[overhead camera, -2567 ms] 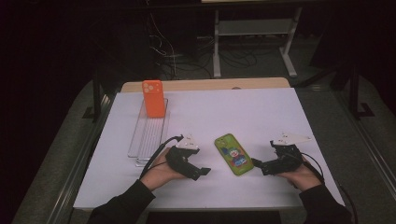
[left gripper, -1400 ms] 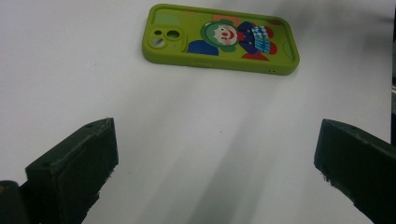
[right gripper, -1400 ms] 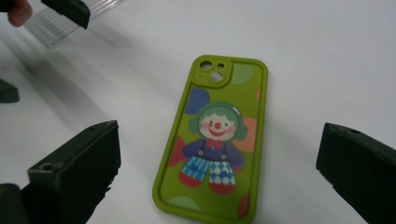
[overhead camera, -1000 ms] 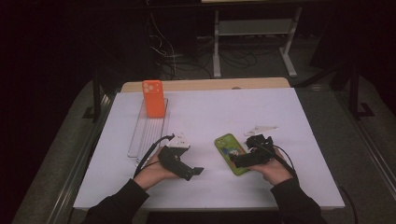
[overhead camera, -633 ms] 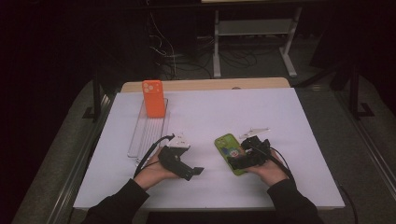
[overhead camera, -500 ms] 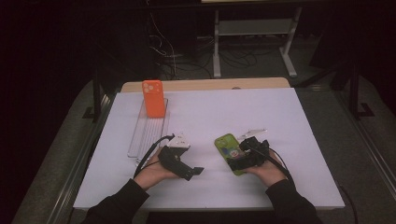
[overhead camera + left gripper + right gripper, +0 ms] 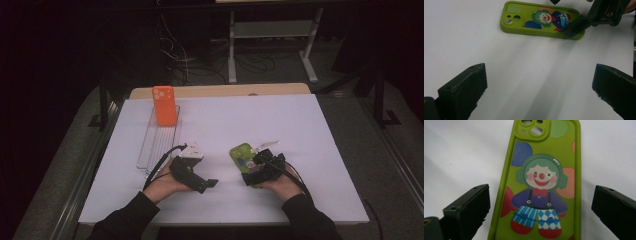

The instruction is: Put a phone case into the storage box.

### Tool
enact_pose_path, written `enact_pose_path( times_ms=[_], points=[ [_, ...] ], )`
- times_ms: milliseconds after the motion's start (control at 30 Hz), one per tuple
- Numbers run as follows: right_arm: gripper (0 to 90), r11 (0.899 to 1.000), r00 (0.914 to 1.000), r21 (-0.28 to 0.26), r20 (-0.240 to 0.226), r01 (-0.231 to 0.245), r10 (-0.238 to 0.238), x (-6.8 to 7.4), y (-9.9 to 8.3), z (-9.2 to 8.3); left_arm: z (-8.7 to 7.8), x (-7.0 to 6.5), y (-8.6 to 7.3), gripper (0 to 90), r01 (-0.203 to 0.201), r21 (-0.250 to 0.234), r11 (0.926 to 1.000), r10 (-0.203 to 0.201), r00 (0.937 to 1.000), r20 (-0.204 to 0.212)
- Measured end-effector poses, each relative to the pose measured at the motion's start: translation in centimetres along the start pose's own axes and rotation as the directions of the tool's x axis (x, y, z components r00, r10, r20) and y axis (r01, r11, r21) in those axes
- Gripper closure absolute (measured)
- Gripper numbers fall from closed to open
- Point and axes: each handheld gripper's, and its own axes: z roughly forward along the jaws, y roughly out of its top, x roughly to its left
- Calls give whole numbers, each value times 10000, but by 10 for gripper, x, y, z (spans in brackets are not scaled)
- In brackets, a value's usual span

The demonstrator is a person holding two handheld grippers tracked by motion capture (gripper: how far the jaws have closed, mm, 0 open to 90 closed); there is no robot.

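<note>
Right gripper [image 7: 537, 215] straddling flat green silicone clown-print phone case [image 7: 541, 180], fingers [image 7: 466, 207] spread; advisable: centring case between fingers before closing.

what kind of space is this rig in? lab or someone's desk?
Most likely a lab or test bench, not a home desk: a white-covered work table in a dark room, loose black cables on the floor behind it, and a grey metal stand with a shelf beyond.

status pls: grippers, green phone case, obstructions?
Right gripper open, jaws either side of green phone case. Left gripper open, holding nothing. Case flat on table, unobstructed.
</note>
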Motion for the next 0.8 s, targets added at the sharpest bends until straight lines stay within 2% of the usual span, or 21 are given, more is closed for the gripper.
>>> enact_pose_path(
  times_ms=[200, 533, 800],
  points=[
    [54, 9998, 9998, 99, -12, -191, 191, 1, -1, 1, 0, 0, 0, 0, 33, -17, 10000, -33, 10000, -31],
    [117, 9998, 10000, 173, 67, -63, 62, 4, -2, 4, 1, 0, 0, 0, 56, -14, 10000, -56, 10000, -40],
    [124, 9998, 9996, 151, 257, -138, 134, 6, -3, 4, 2, -1, 0, 0, 83, 6, 10000, -83, 9999, -89]
  ],
)
